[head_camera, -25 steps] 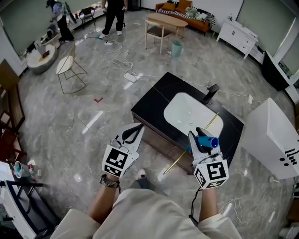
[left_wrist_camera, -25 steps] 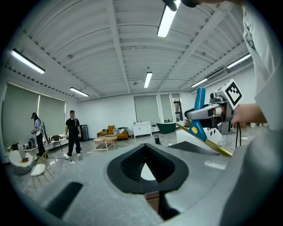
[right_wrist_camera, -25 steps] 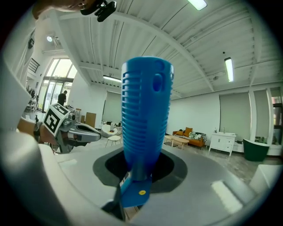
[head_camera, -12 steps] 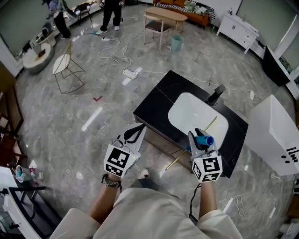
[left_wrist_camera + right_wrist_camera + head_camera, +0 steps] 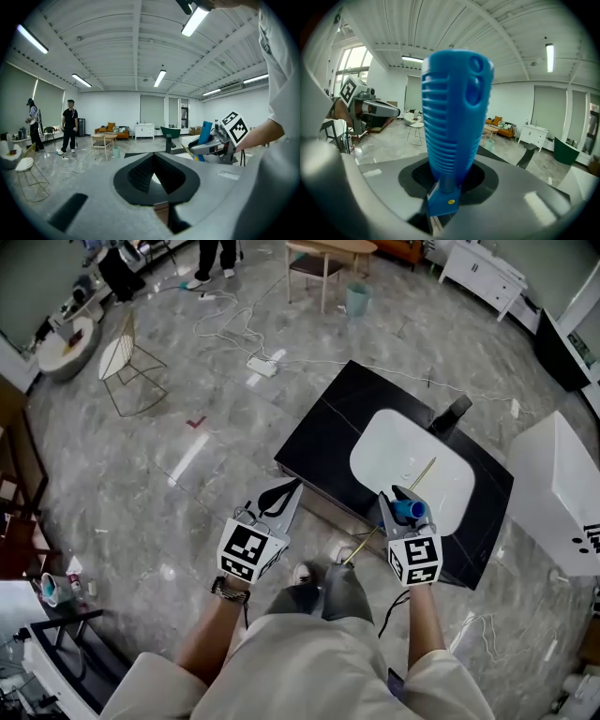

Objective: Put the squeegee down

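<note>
Right now we hold the squeegee (image 5: 411,511) in the right gripper (image 5: 397,502), whose jaws stand partly closed and clamp the base of its ribbed blue handle, so the handle rises straight in front of that gripper's camera. The grip has to be firm because the tool hangs in the air, above the near edge of the black counter (image 5: 323,432) and just in front of the white sink (image 5: 398,451); nothing bears it but the jaws. A thin pale strip (image 5: 424,474) runs slantwise under the gripper, from over the basin down past the counter's edge, and we take it for the squeegee's long part, though we cannot be sure. The left gripper (image 5: 289,493) carries nothing: its jaws meet at the tips with only air inside, and we hold it by the counter's left edge, apart from the tool, so it is out of the way. By our judgement the putting-down is not yet done; the counter beside the sink, short of the black tap (image 5: 452,414), looks the likeliest resting place
</note>
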